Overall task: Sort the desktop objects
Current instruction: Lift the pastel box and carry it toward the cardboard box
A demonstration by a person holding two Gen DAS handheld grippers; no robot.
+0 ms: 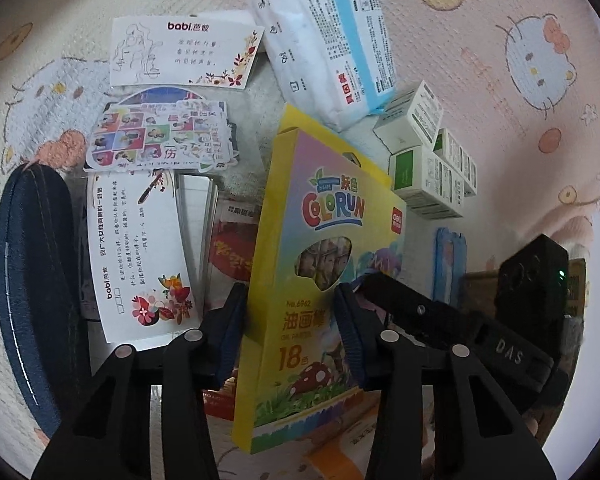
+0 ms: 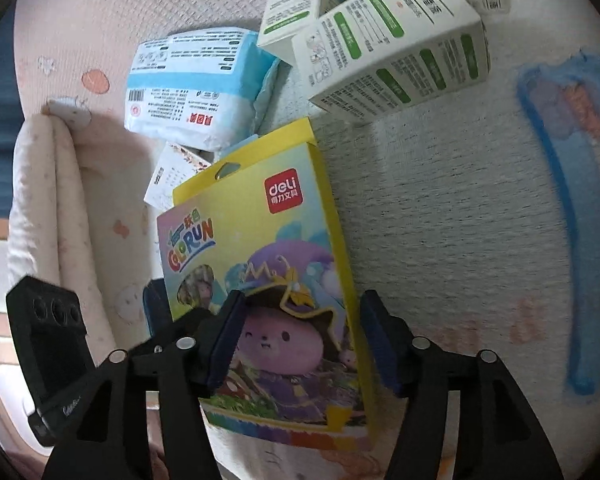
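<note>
Clearly the crayon box (image 1: 320, 264) is a flat yellow-edged carton with a pastel front, the word COLORUN, a red deli logo, a cut-out window showing the sticks inside, and a purple cartoon figure in a hat. It lies tilted among cards (image 1: 140, 248), a blue-and-white tissue pack (image 1: 324, 40) and white-and-green small boxes (image 1: 428, 168) on a pink cartoon-print mat (image 1: 520, 40). The left hand-held gripper (image 1: 292, 320) points steeply down, its pads clamped on the carton's lower half. The right hand-held gripper (image 2: 300, 344) straddles the carton's right part, jaws apart, its right pad clear of the edge.
</note>
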